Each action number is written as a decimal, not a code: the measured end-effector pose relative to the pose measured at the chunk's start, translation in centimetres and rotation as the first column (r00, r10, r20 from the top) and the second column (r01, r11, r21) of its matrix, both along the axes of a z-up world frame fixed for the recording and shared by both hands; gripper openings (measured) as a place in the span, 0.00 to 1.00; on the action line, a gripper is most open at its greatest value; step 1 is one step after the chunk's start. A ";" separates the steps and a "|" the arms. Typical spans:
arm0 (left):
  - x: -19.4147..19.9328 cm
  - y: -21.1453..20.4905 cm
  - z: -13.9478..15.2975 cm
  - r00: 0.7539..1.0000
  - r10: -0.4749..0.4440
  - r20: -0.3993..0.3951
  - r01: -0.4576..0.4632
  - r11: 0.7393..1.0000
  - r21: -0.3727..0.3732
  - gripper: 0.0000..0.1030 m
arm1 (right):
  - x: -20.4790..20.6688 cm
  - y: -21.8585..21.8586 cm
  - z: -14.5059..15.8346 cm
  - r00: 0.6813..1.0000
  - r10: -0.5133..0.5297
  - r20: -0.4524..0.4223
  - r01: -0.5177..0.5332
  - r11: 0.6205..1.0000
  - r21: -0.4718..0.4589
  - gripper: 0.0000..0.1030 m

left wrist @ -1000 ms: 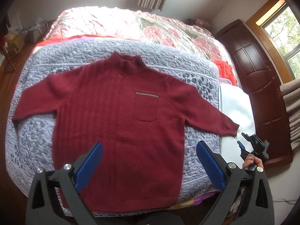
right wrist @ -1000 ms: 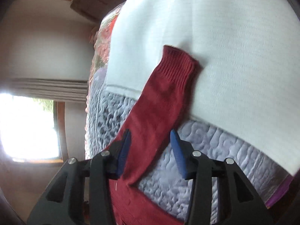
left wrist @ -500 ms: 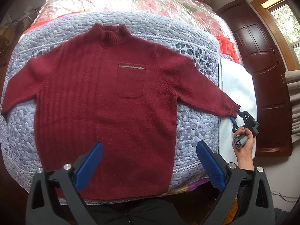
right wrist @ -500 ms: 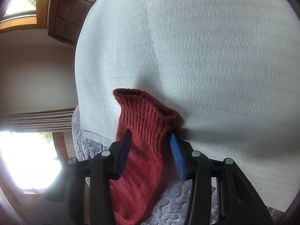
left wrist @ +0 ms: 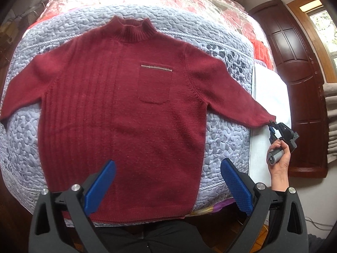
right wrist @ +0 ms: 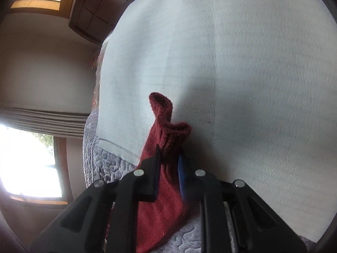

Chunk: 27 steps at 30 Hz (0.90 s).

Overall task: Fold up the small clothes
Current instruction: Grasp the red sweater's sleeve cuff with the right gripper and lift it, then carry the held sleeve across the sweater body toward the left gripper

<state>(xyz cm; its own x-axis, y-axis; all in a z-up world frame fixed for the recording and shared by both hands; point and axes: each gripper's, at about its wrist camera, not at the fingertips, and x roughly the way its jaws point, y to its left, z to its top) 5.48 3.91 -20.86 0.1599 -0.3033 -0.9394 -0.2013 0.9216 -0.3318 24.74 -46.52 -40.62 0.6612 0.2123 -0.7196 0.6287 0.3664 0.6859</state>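
Quilted grey bedspread under sweater; wooden door.

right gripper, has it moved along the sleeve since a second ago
Yes. The right gripper has slid up the sleeve to the cuff, which now lies over the white sheet, and its jaws have shut on it.

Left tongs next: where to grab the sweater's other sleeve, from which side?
Take the free sleeve's cuff, coming in from outboard along the sleeve. It lies flat on the quilt, so pinch its thin end edge, mirroring the right tongs on the opposite cuff.
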 end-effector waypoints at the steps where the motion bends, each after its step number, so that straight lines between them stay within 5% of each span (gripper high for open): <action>1: -0.1 0.3 -0.1 1.000 0.004 0.002 -0.004 1.000 0.000 0.96 | 0.0 0.4 1.1 1.000 0.021 0.010 -0.020 0.999 -0.026 0.13; 10: -1.0 5.2 0.2 0.996 0.079 0.051 -0.077 0.996 -0.054 0.96 | 1.9 8.7 13.8 0.961 0.262 0.093 -0.221 0.923 -0.314 0.13; 18: -2.2 10.9 0.4 0.983 0.154 0.098 -0.145 0.985 -0.095 0.96 | 2.4 19.6 23.3 0.865 0.488 0.118 -0.358 0.764 -0.536 0.13; 23: -3.1 14.1 0.4 0.976 0.170 0.134 -0.153 0.980 -0.128 0.96 | 2.7 26.7 26.5 0.794 0.600 0.104 -0.424 0.668 -0.612 0.13; 27: -3.9 15.4 1.3 0.970 0.136 0.200 -0.123 0.989 -0.076 0.96 | 2.3 32.4 28.0 0.734 0.675 0.071 -0.464 0.575 -0.673 0.13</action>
